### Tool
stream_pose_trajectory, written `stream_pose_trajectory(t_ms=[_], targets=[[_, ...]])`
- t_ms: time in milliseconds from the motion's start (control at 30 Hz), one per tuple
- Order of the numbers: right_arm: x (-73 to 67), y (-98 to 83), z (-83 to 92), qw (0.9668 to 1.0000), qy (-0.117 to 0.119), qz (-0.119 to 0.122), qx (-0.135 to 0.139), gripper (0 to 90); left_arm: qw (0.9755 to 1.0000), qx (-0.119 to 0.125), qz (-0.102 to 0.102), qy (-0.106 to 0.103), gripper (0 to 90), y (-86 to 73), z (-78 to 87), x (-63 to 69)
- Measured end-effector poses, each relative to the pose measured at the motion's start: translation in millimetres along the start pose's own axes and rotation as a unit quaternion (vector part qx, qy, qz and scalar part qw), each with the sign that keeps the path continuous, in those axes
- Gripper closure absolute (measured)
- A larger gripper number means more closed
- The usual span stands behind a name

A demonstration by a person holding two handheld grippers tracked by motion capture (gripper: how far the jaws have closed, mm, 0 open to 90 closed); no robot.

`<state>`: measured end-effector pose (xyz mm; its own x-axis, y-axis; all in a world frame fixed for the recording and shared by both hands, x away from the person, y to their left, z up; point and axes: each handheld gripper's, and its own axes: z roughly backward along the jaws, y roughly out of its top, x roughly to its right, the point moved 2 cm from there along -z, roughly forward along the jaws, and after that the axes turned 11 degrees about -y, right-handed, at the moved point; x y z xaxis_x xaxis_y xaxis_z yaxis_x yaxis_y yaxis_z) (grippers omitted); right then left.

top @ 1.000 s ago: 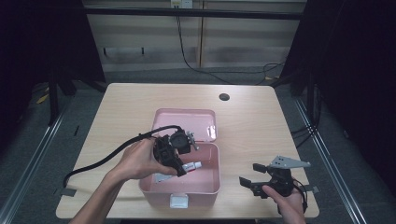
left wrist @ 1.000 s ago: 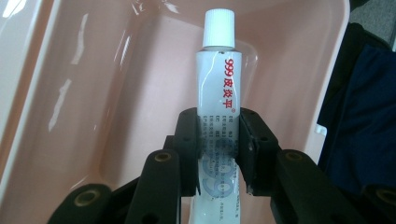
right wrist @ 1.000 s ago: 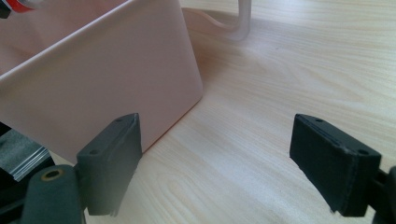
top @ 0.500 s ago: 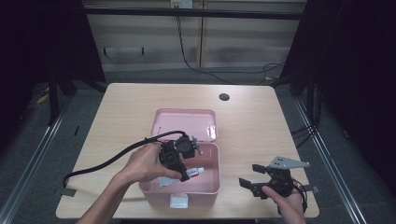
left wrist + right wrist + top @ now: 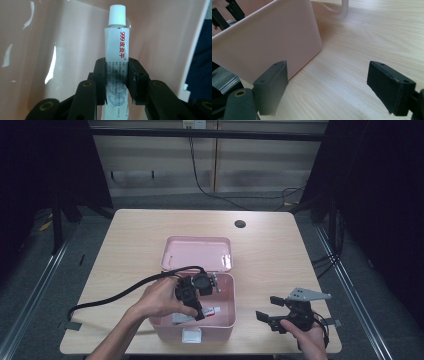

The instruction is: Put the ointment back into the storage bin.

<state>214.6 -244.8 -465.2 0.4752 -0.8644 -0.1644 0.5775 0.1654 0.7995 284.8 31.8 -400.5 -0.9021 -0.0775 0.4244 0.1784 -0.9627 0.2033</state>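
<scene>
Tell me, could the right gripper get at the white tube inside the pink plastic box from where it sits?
Probably not yet: the right gripper sits open on the table outside the pink plastic box, whose wall stands between, and the left gripper already clamps the white tube.

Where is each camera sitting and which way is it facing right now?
High view: above the person's side, looking forward and down on the table; both forearms show.
Left gripper view: on the left claw, inside the pink box, its jaws clamping a white tube.
Right gripper view: on the right claw, jaws apart, low over the table.
All views share the pink box.
</scene>
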Motion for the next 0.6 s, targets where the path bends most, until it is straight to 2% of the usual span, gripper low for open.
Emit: stream_pose_trajectory(t_ms=[67,133,267,367,400,567,600], targets=[[0.0,0.0,0.0,1.0,0.0,0.0,0.0,16.9,1.0,-0.002,0.005,-0.002,70.8,0.4,-3.7,-0.9],[0.1,0.0,0.2,1.0,0.0,-0.001,0.0,16.9,1.0,-0.005,0.002,-0.002,70.8,0.8,-6.4,-1.5],[0.3,0.0,0.3,1.0,-0.001,-0.002,0.0,16.9,0.9998,-0.007,0.008,-0.018,70.8,-2.8,-13.3,-7.7],[0.3,0.0,-0.2,1.0,-0.001,-0.001,0.0,16.9,0.9997,-0.012,0.015,-0.014,70.7,-5.1,-16.3,-10.8],[0.3,0.0,-0.4,1.0,-0.001,-0.001,0.0,16.9,0.9996,-0.013,0.01,-0.022,70.8,-5.6,-17.0,-10.5],[0.7,0.0,-1.0,1.0,-0.002,-0.001,-0.002,16.9,0.9996,-0.018,0.008,-0.022,70.8,-6.6,-20.8,-12.2],[0.8,0.0,-1.1,1.0,-0.002,0.001,-0.002,16.9,0.9994,-0.018,0.006,-0.027,70.8,-6.3,-22.5,-11.2]])
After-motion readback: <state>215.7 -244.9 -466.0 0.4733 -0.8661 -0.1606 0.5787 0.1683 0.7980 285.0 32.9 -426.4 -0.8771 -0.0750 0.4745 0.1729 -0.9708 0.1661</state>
